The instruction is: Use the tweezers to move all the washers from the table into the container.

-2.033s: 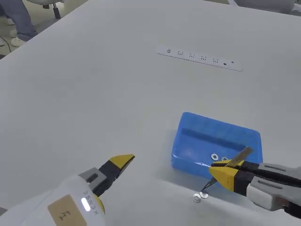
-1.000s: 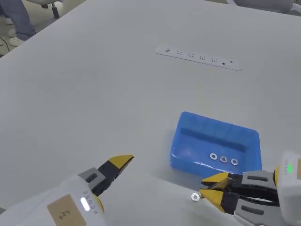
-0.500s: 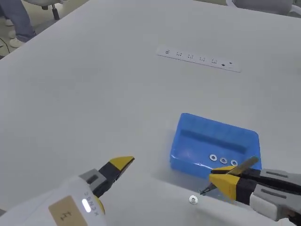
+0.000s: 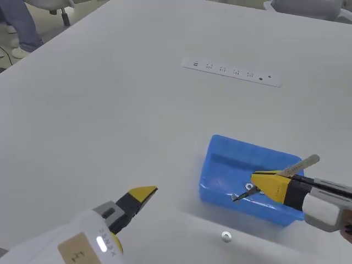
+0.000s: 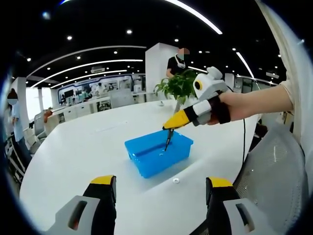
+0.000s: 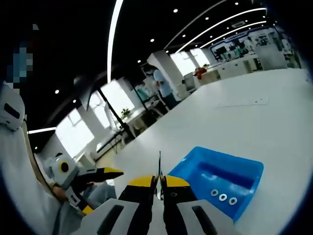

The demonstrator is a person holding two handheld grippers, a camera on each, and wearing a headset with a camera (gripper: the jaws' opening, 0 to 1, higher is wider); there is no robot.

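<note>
Between the yellow jaws of my right claw (image 4: 258, 180), slim metal tweezers (image 4: 301, 163) sat clamped, tips down in the blue rectangular plastic container (image 4: 231, 159) ahead; whether they gripped anything was too small to tell. Three small silver washers (image 6: 223, 197) lay inside. Another silver washer (image 4: 226, 236) lay on the white table (image 4: 110, 110) between both claws. My left claw (image 5: 161, 193) gaped apart.

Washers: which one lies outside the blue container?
The lone washer on the white table, before the near wall of the blue container; the three other washers lie inside it.
</note>
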